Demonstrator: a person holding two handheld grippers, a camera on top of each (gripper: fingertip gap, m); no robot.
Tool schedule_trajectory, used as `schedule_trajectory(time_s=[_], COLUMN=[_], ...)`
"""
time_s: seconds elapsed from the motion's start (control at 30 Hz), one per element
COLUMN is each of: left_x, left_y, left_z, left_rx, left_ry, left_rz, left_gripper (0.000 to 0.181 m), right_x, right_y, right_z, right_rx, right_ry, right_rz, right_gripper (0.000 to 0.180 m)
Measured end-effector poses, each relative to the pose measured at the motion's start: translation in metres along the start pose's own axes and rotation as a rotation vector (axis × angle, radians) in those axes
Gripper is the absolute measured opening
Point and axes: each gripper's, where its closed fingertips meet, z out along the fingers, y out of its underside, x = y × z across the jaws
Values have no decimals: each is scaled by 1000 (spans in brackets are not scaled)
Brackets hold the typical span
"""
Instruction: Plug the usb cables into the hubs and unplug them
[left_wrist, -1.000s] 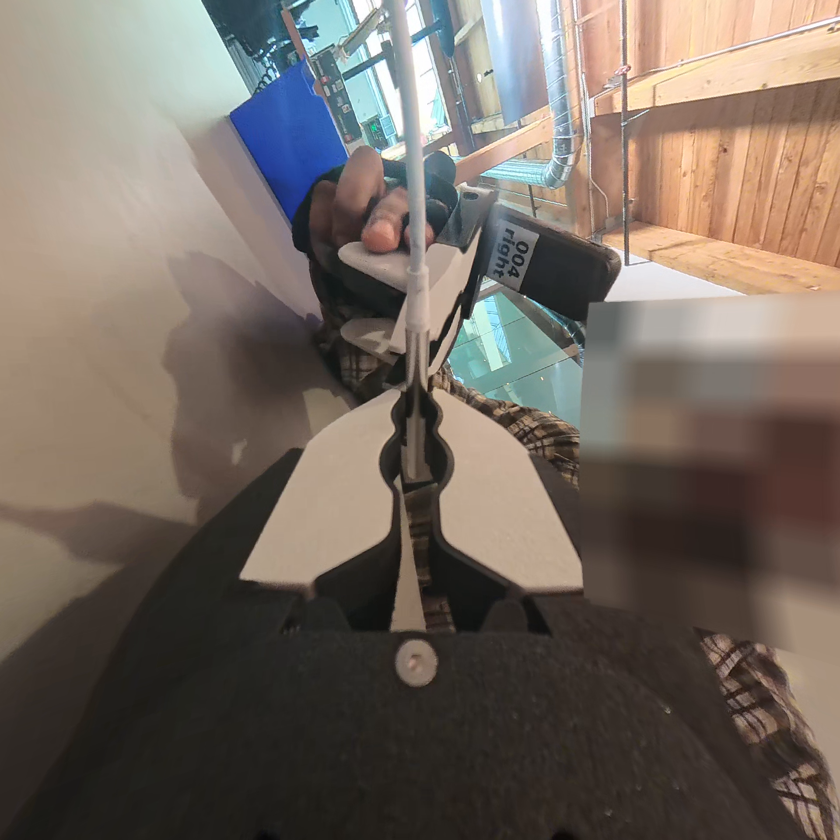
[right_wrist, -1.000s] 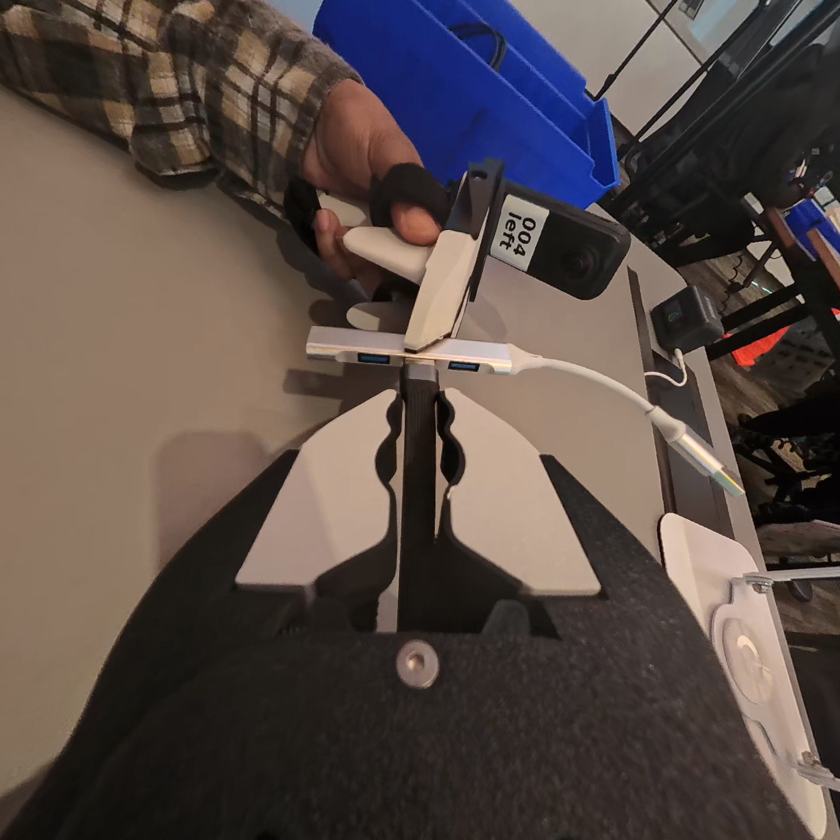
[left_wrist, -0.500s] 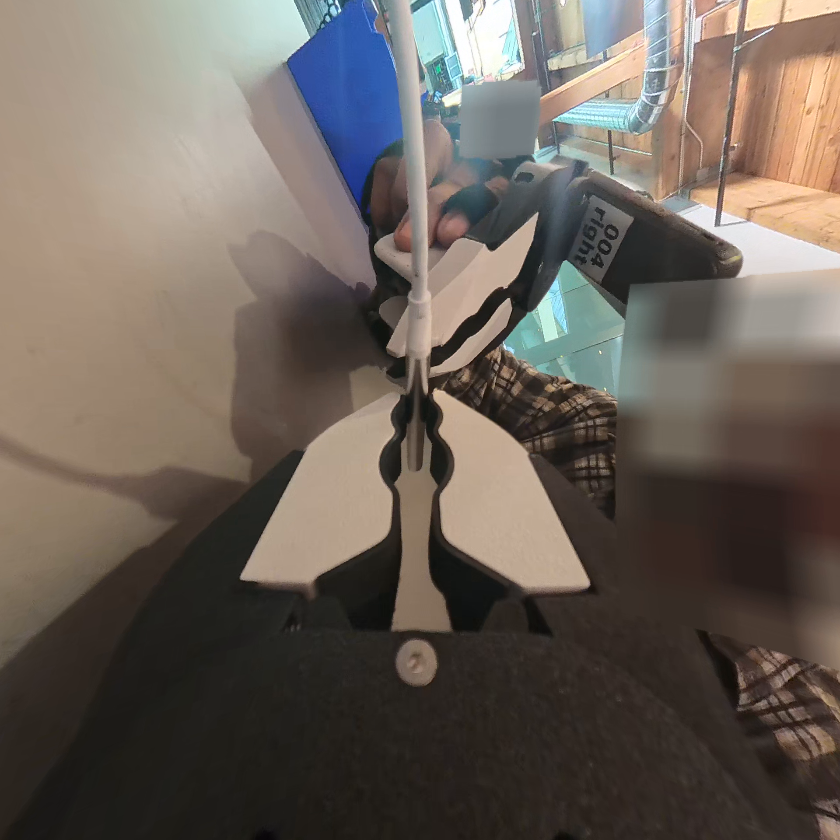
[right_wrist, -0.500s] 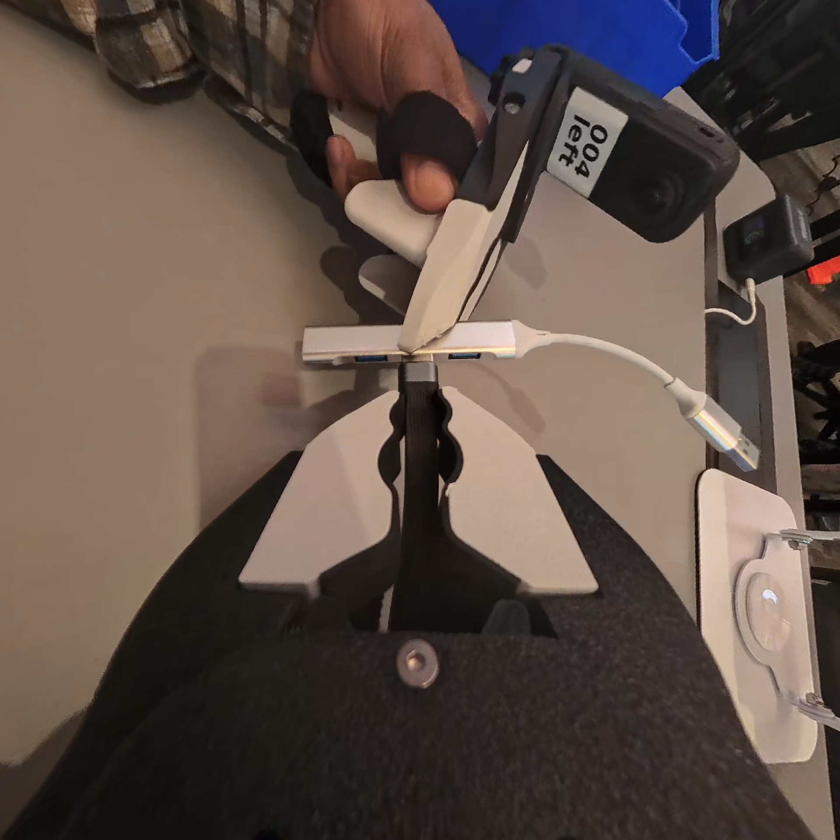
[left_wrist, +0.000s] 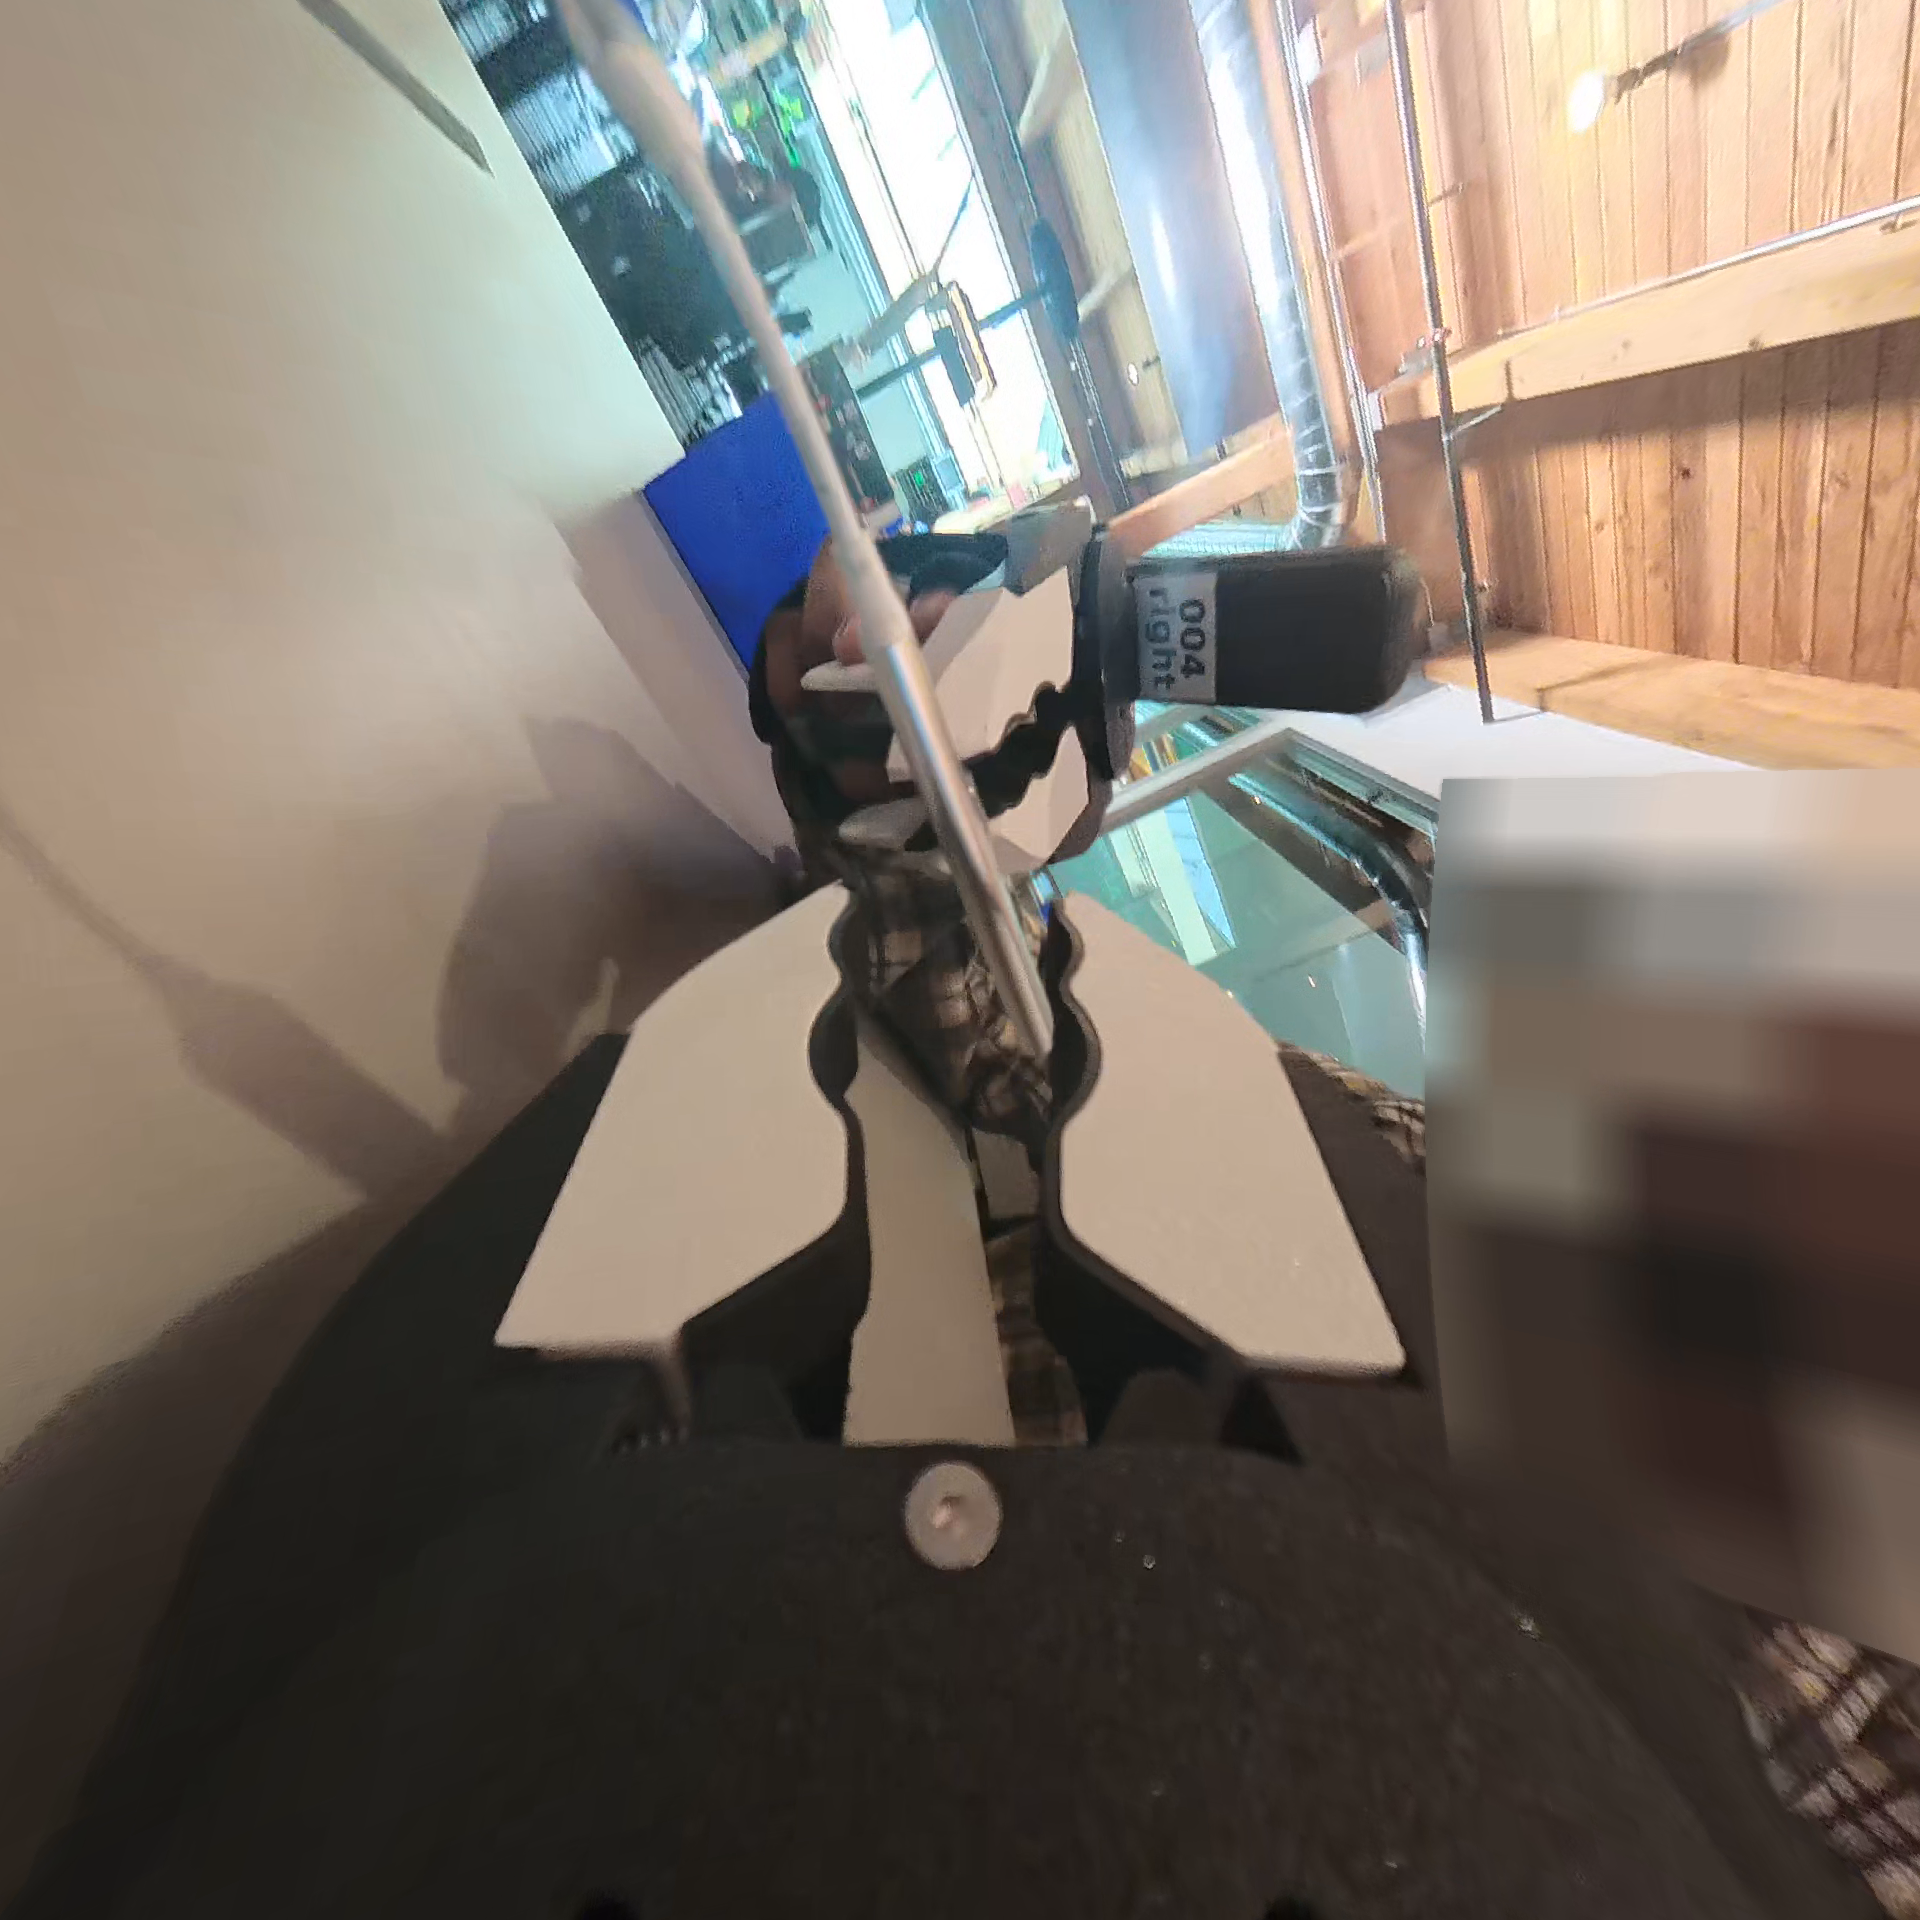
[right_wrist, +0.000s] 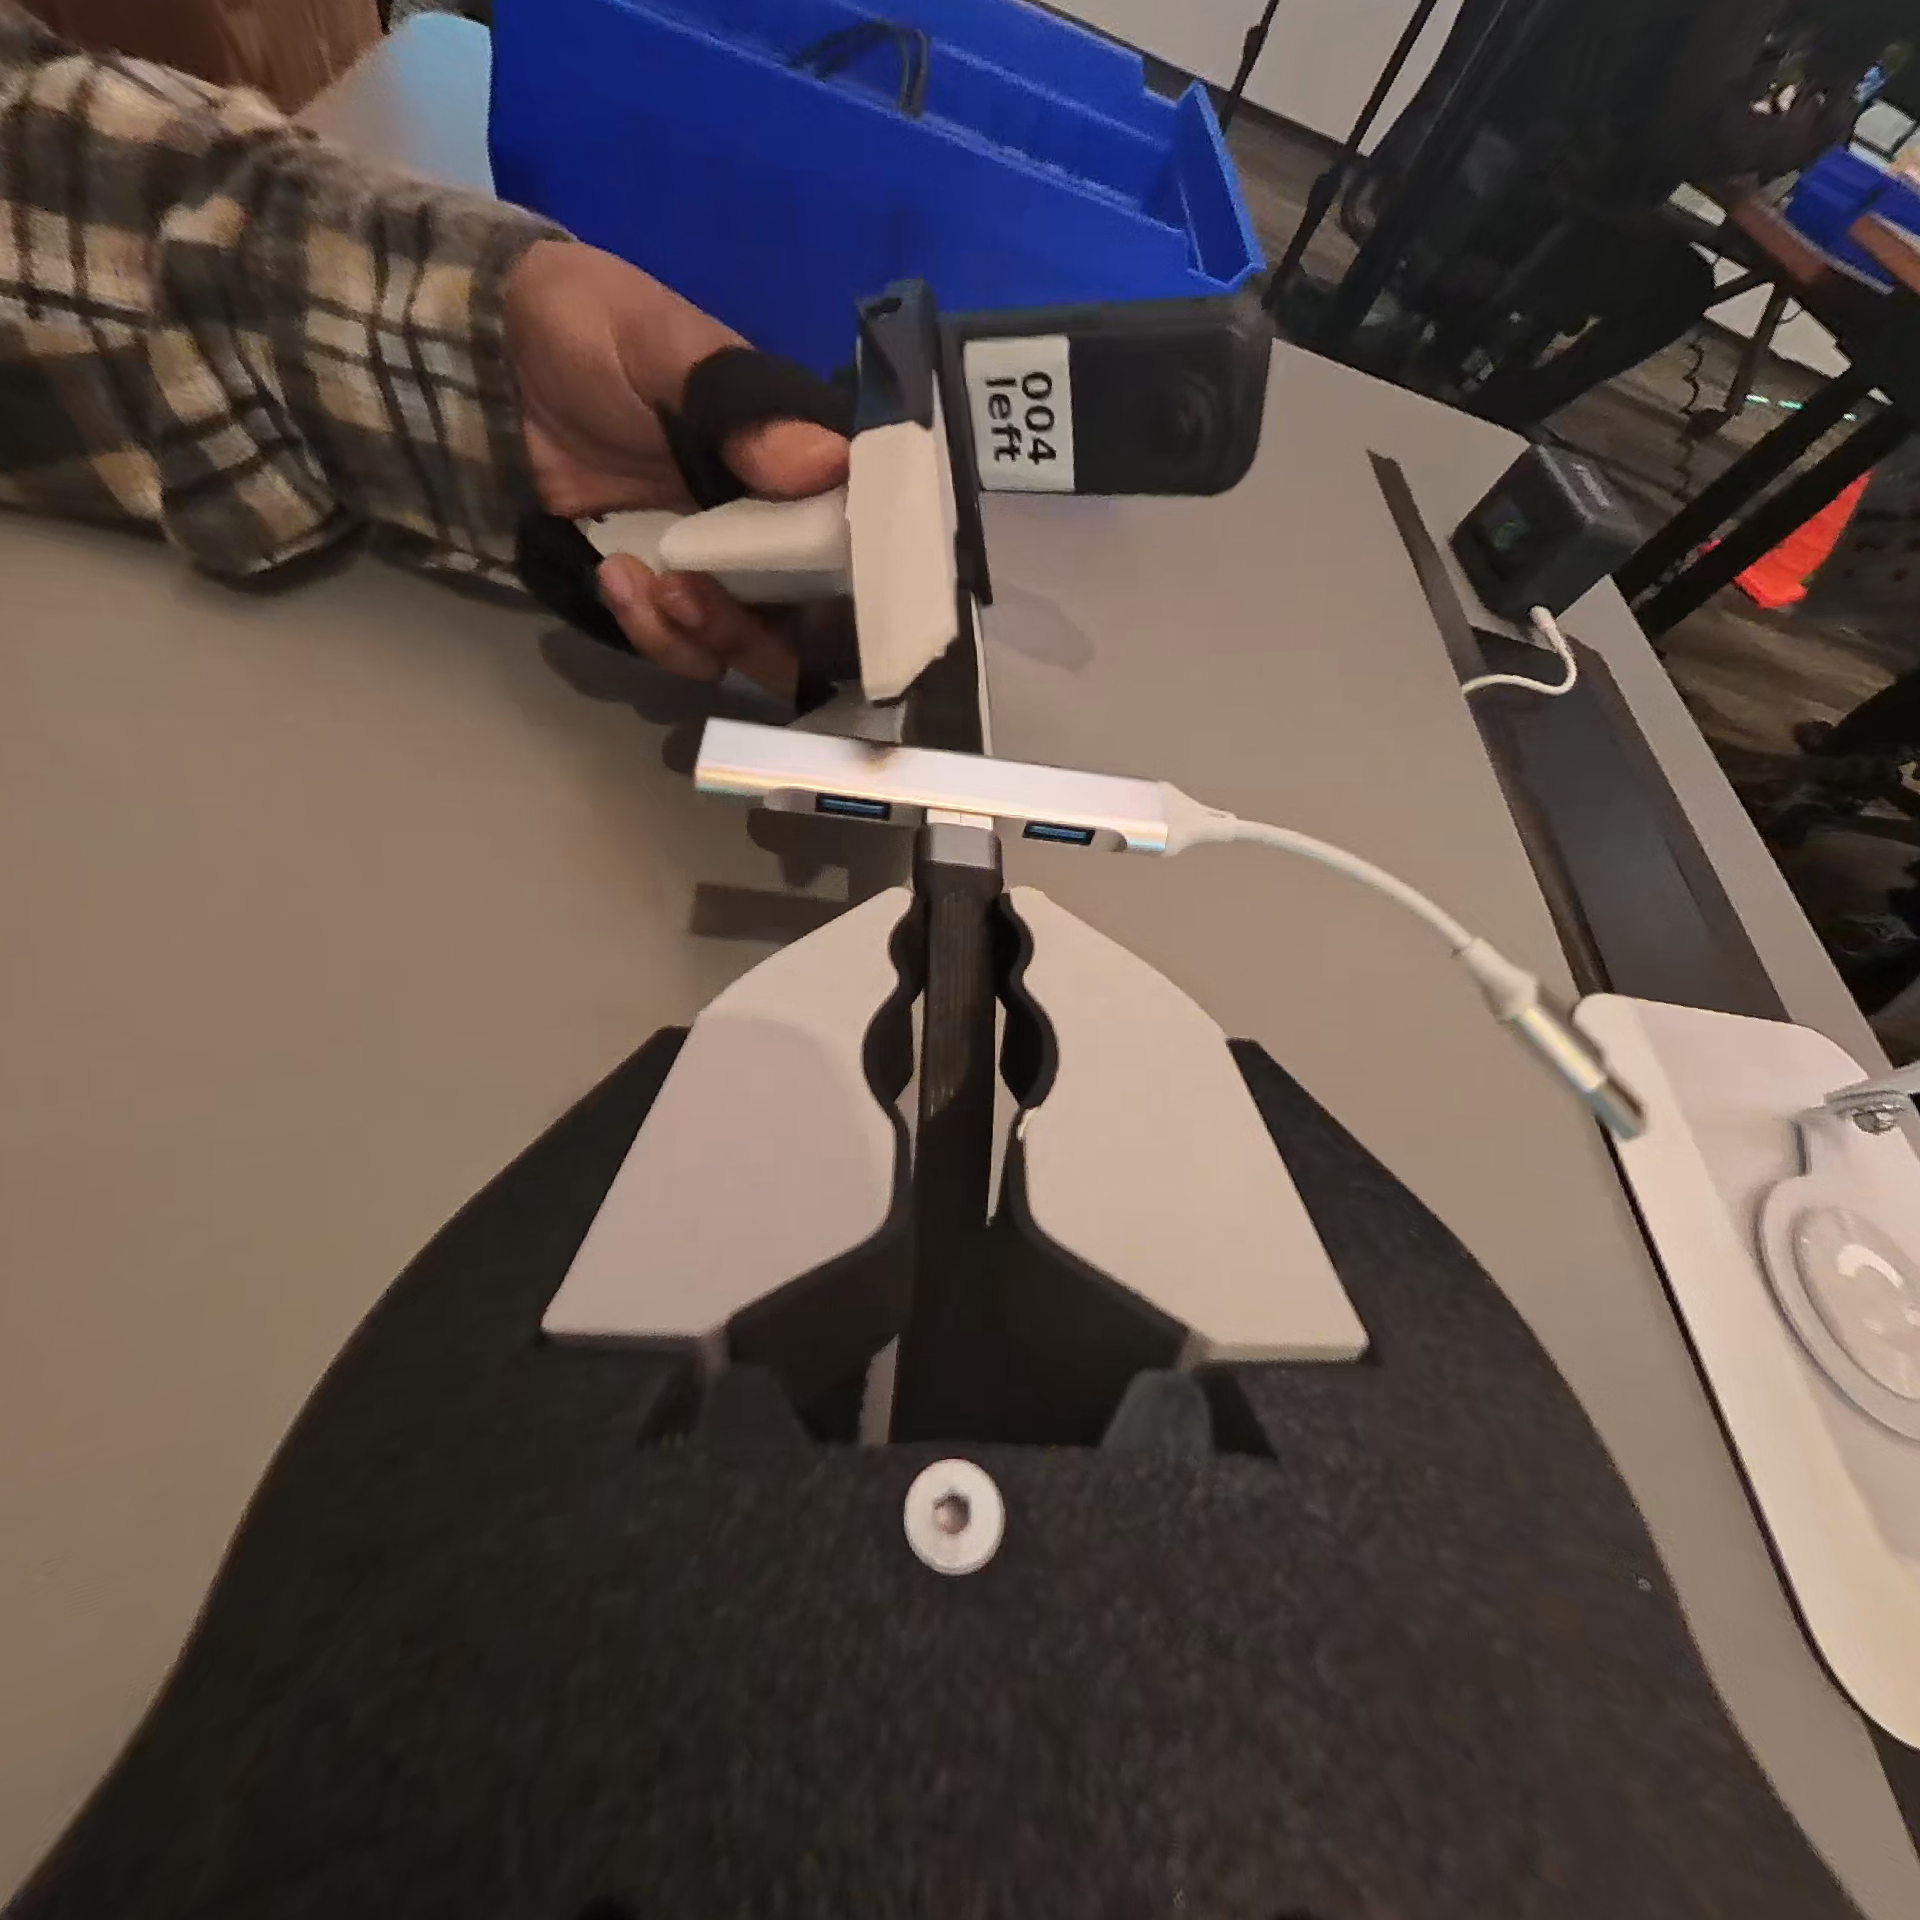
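Item: slim silver aluminium USB hub with white pigtail, above the grey desk, left gripper fingers parted; black braided USB cable pinched in right gripper, plug seated; next, likely a straight pull.

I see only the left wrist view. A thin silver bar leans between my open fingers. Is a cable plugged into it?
Observer: Yes. The right gripper is shut on a black plug, whose metal end sits in the middle port of the silver hub.
Operator: Are the other ports free?
Observer: Two blue ports, one on each side of the plug, are empty.
Operator: Where does the hub's own cable go?
Observer: The white cable bends to the right. Its silver connector hangs free above the table, plugged into nothing.
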Motion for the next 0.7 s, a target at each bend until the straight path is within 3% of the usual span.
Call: schedule_trajectory(time_s=[0.23,0.7], left_x=[3,16], left_y=[-11,-8], left_z=[5,4], left_rx=[84,79], left_ry=[-5,126], left_rz=[-25,-149], left_gripper=[10,7], right_x=[-5,-1], right_y=[-7,-18], right_z=[7,1], right_rx=[-1,98], right_ry=[41,83], right_rz=[-80,-102], right_gripper=[11,12])
